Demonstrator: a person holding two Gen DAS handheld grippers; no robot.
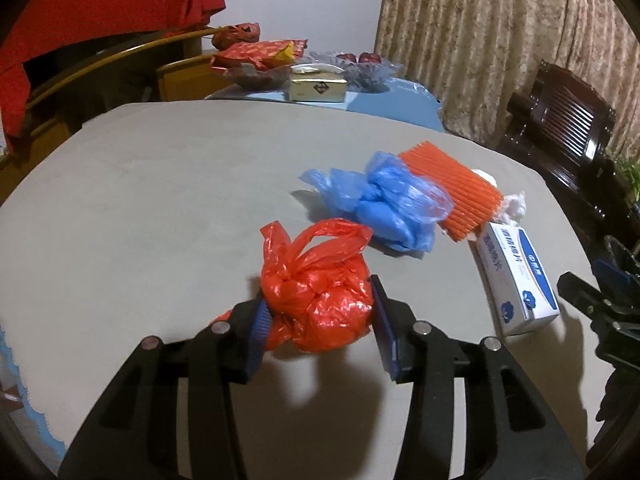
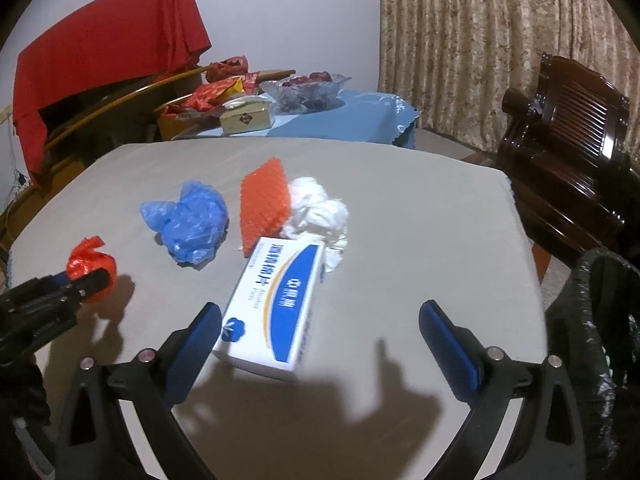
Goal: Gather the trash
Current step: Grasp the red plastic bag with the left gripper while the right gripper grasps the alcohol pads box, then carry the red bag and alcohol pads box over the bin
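My left gripper (image 1: pixel 320 300) is shut on a crumpled red plastic bag (image 1: pixel 320 300), held just above the grey table (image 1: pixel 160 200); it also shows in the right wrist view (image 2: pixel 94 264). A blue plastic bag (image 1: pixel 384 204) (image 2: pixel 192 220), an orange ridged pack (image 1: pixel 456 192) (image 2: pixel 264 204), white crumpled tissue (image 2: pixel 320 212) and a white-and-blue box (image 1: pixel 516 276) (image 2: pixel 280 308) lie on the table. My right gripper (image 2: pixel 320 320) is open and empty, with the near end of the box between its fingers.
A bin lined with a black bag (image 2: pixel 592 320) stands at the table's right edge. A dark wooden chair (image 2: pixel 560 160) is behind it. A blue-clothed side table (image 2: pixel 340 120) with a bowl, box and red packets stands at the back.
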